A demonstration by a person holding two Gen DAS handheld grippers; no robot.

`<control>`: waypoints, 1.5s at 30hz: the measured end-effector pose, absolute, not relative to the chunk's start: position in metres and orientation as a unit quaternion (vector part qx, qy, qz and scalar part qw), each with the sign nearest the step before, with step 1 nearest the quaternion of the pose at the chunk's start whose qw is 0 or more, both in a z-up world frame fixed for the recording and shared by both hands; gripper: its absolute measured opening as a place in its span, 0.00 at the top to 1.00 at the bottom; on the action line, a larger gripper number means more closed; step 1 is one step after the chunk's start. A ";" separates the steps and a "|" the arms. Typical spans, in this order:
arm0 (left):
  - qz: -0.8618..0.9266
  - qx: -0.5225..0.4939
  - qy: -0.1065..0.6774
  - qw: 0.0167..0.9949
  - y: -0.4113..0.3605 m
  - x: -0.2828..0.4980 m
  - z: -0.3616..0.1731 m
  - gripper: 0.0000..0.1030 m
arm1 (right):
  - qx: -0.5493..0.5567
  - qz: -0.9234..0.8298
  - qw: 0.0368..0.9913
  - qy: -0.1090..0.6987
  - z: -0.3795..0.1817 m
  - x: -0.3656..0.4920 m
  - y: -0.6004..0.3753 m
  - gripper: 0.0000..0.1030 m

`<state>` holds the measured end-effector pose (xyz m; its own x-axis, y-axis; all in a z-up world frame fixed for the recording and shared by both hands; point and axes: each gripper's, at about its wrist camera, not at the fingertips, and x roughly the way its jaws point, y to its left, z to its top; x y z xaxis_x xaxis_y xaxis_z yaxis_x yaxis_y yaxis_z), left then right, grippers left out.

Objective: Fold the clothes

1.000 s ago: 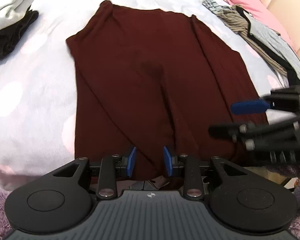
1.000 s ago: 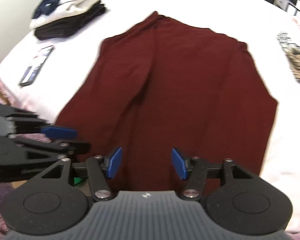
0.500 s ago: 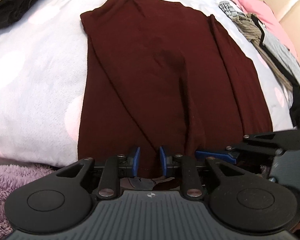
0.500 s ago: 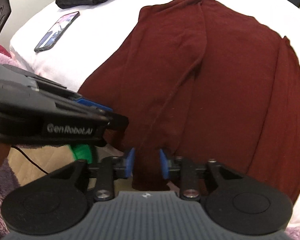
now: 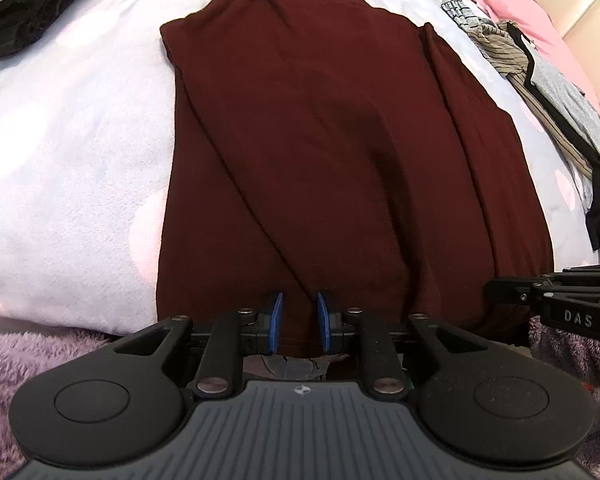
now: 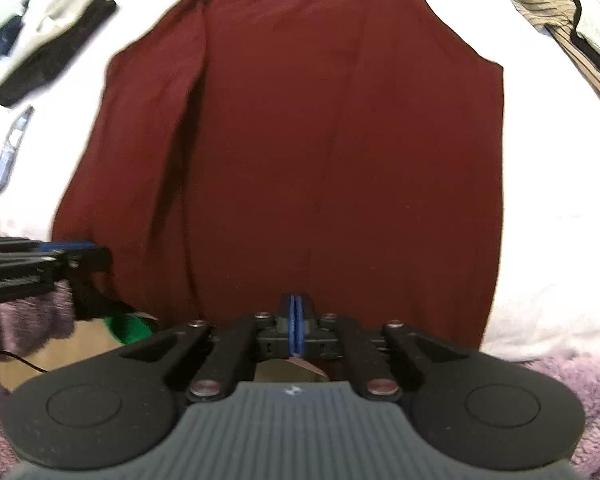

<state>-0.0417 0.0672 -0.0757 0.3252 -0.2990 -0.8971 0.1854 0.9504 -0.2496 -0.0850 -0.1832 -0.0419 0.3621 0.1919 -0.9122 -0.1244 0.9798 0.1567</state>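
left gripper (image 5: 298, 322): blue pads clamped on the near hem of the maroon garment (image 5: 340, 140) | right gripper (image 6: 297, 326): jaws easing apart, hem pinched between | garment: flat on white bedding (image 5: 72, 168), stretching toward 12 o'clock | folded stack (image 6: 48, 52): 10 o'clock

The garment (image 5: 320, 152) lies spread across the middle of the bed (image 5: 60, 168), its near hem at the lower edge. A folded stack (image 6: 48, 44) sits upper left, a phone (image 6: 10, 152) just below it (blurred). Loose clothes (image 5: 548, 80) lie upper right.
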 end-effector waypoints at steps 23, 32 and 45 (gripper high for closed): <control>-0.280 0.070 0.537 0.793 -0.002 -0.064 -0.080 0.83 | 0.032 0.145 0.825 0.546 -0.043 -0.084 -0.186 0.66; -0.377 0.044 0.501 0.778 -0.025 -0.070 -0.069 0.84 | 0.057 0.118 0.836 0.533 -0.040 -0.083 -0.199 0.65; -0.346 0.051 0.471 0.810 -0.023 -0.079 -0.051 0.83 | 0.083 0.095 0.843 0.523 -0.042 -0.079 -0.218 0.62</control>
<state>-0.0786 -0.0229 -0.0511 0.3164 -0.5118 -0.7987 0.6088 0.7553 -0.2429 -0.0791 -0.2182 -0.0421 0.4353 0.2469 -0.8658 -0.0730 0.9682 0.2394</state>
